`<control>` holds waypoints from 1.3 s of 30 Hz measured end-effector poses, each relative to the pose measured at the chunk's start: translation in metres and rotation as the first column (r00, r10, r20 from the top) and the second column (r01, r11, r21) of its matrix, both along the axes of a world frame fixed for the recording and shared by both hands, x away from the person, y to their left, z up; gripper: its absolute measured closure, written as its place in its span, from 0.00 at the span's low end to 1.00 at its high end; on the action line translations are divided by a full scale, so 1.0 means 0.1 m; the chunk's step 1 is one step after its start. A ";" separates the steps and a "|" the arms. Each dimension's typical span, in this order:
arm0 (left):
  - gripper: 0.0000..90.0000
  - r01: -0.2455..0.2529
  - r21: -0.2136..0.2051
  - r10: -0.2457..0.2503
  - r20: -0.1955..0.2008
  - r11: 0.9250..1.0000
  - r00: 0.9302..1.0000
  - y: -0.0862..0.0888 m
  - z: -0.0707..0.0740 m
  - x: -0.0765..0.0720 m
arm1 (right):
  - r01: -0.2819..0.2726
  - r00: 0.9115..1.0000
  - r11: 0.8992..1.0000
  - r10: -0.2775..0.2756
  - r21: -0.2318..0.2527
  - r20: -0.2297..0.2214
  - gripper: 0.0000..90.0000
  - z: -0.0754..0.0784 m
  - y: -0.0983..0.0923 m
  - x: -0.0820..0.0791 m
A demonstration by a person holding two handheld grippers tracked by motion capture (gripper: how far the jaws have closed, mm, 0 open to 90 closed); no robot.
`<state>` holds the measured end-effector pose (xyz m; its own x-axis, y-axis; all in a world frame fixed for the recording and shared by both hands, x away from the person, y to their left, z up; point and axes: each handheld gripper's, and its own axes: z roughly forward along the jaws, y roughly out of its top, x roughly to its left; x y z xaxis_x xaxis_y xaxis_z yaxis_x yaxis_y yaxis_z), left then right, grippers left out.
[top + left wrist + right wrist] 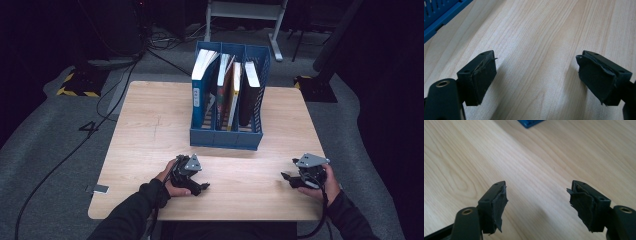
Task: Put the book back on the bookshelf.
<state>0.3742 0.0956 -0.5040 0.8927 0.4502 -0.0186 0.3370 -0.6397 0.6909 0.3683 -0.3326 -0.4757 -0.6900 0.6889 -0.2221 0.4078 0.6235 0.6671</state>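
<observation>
A: High view: a blue file rack [227, 107] holding several books [226, 90] stands near the far edge of the bench [150, 130], about midway between its side edges. Both tools rest low by the near edge, the left tool [204, 187] toward the near-left corner, the right tool [285, 176] toward the near-right corner, each well apart from the rack.

B: Left gripper view: the left tool [536, 75] stands spread wide, nothing but bare wood between its pads [482, 80]; a corner of the rack [439, 15] shows far off.

A: Right gripper view: the right tool [537, 203] is likewise released and empty, and its pad [582, 207] looks torn and ragged.

B: The likely risk: frayed rubber could slip on a glossy book cover, and tight-packed books could tip the light rack when one is pulled.
</observation>
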 end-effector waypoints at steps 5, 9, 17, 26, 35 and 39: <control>0.17 0.001 0.000 -0.001 0.001 1.000 1.000 0.00 0.00 0.00 | 0.019 1.000 0.999 -0.018 0.032 -0.021 0.31 -0.10 -0.17 -0.09; 0.17 -0.001 -0.001 0.001 0.000 1.000 1.000 0.00 0.00 0.00 | 0.037 0.999 0.998 -0.036 0.058 -0.028 0.31 -0.15 -0.27 -0.13; 0.17 -0.002 0.000 0.002 -0.002 1.000 1.000 0.00 0.00 0.00 | 0.053 0.997 0.985 -0.044 0.165 -0.060 0.27 -0.25 -0.48 -0.24; 0.17 -0.002 0.001 0.002 -0.002 1.000 1.000 0.00 0.00 0.00 | 0.129 0.989 0.968 -0.111 0.214 -0.093 0.25 -0.28 -0.62 -0.27; 0.17 -0.006 0.001 0.006 0.000 1.000 1.000 0.00 0.00 -0.01 | 0.120 0.990 0.969 -0.102 0.214 -0.093 0.24 -0.28 -0.63 -0.25; 0.17 -0.006 0.002 0.006 0.002 1.000 1.000 0.01 0.00 -0.01 | 0.118 0.991 0.970 -0.100 0.215 -0.093 0.24 -0.28 -0.63 -0.25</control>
<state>0.3730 0.0966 -0.5039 0.8901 0.4554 -0.0159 0.3394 -0.6393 0.6900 0.3433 -0.3954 -0.5038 -0.6176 0.7865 -0.0039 0.5234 0.4146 0.7444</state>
